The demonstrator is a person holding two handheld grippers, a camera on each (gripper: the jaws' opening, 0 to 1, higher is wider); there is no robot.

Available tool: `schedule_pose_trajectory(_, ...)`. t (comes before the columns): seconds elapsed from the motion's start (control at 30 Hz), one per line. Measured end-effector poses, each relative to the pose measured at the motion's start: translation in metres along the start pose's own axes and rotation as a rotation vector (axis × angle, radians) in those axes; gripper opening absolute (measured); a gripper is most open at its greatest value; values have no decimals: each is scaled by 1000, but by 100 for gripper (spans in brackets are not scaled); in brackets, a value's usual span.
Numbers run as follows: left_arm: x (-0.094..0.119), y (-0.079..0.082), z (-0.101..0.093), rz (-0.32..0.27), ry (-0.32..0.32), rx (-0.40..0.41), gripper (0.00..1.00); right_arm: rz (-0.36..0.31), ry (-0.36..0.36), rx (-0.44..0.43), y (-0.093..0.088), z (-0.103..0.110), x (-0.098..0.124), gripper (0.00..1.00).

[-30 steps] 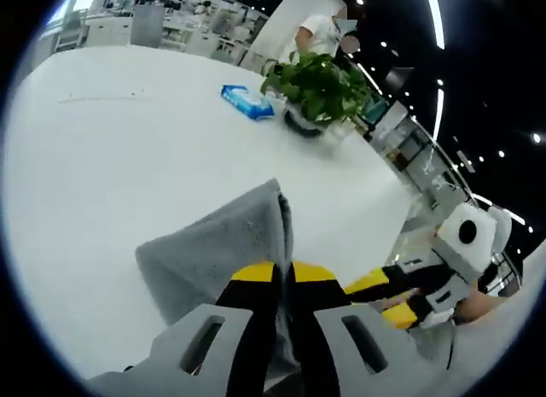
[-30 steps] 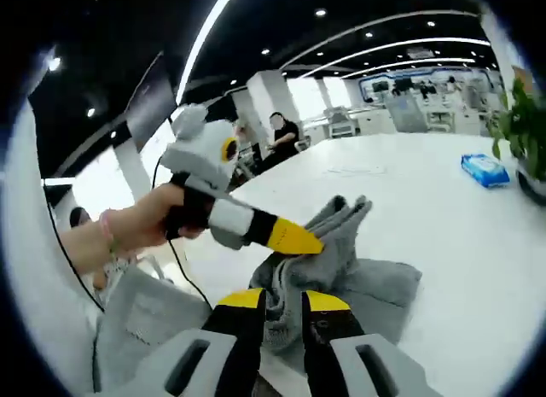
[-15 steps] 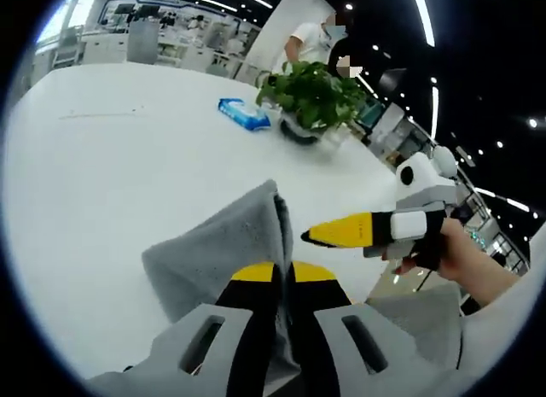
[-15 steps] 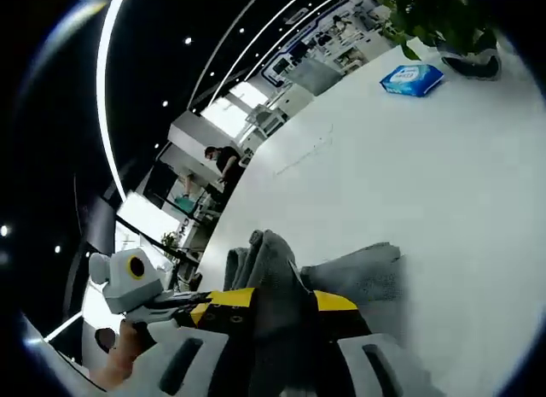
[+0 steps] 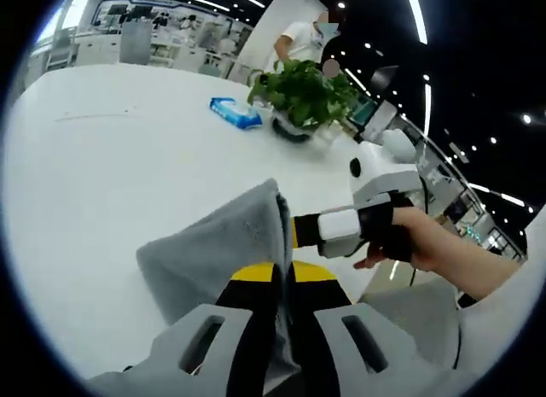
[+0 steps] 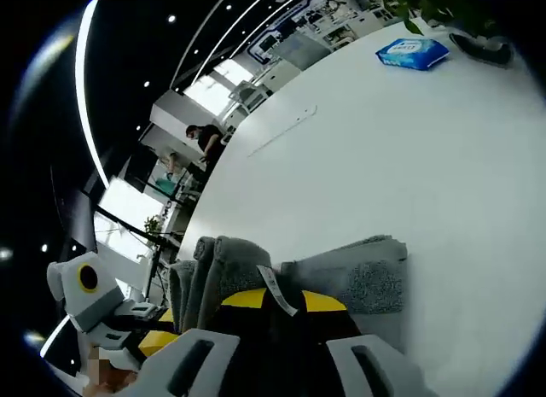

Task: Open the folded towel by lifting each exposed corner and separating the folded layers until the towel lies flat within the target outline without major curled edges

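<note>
Jaws clamp grey towel [image 5: 223, 243]; plant pot [image 5: 294, 130] holds leaves.

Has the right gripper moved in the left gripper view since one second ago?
Yes. The right gripper has risen from low beside the left gripper and closed in on the towel peak, toward the plant.

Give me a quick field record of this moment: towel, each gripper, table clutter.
towel: grey towel, bunched and folded, lifted off the white table
left gripper: shut on towel
right gripper: shut on towel; a white tag shows at its tips
right gripper hold: a hand grips it beside the towel
clutter: blue pack, potted plant
unfolding: not flat yet
</note>
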State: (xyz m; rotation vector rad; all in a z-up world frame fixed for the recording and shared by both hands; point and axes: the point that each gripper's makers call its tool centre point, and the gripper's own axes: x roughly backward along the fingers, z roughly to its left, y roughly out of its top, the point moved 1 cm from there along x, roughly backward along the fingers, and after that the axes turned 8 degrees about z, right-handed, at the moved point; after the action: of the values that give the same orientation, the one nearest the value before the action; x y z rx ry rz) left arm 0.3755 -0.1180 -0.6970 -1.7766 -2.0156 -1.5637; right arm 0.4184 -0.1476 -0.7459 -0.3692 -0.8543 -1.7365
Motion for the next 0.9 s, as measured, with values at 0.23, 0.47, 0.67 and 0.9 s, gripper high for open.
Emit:
schedule_pose_trajectory(0.23, 0, -2, -3, 4, -9, -16, 3, -16, -68, 43, 6, -7, -8, 0)
schedule_pose_trajectory(0.47, 6, -1, 0, -22, -16, 14, 3, -97, -40, 122, 20, 2, 7, 0)
schedule_pose_trajectory(0.67, 9, 0, 3, -33, -3, 7, 3, 10, 29, -127, 3, 2, 22, 49)
schedule_pose_trajectory(0.9, 8, -2, 2, -26, 13, -34, 3, 46, 66, -87, -4, 20, 9, 26)
